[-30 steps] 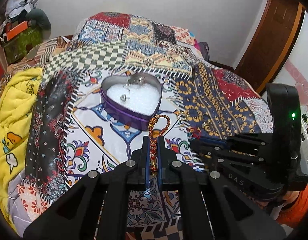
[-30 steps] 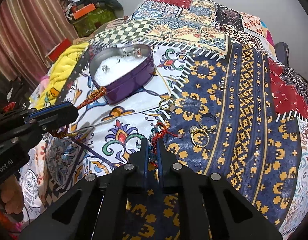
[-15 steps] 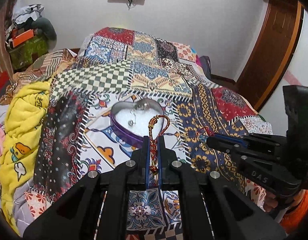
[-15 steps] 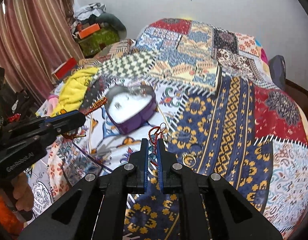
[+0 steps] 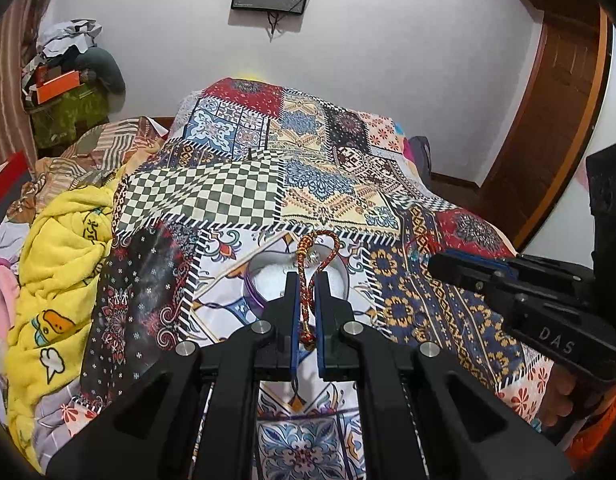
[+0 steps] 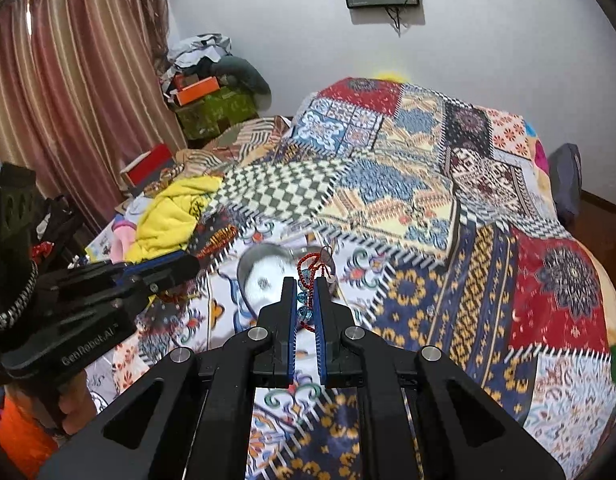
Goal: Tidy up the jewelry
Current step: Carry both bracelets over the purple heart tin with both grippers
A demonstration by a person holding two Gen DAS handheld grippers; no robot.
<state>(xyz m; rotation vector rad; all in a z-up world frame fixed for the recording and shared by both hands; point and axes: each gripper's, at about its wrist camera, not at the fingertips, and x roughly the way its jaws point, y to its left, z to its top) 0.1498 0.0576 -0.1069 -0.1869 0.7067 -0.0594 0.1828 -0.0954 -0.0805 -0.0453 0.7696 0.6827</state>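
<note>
Each hand-held gripper pinching a bracelet: left [image 5: 306, 280] cord bracelet [image 5: 312, 276], right [image 6: 305, 284] beaded bracelet [image 6: 308, 276].

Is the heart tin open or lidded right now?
Open. The heart tin shows its white lining with no lid on it; the left gripper and its braided cord bracelet hide part of it.

Bed [image 5: 235, 192] surface beyond the heart-shaped tin [image 6: 263, 276] lies open; yellow blanket [image 5: 55, 264] heaped along left edge obstructs.
</note>
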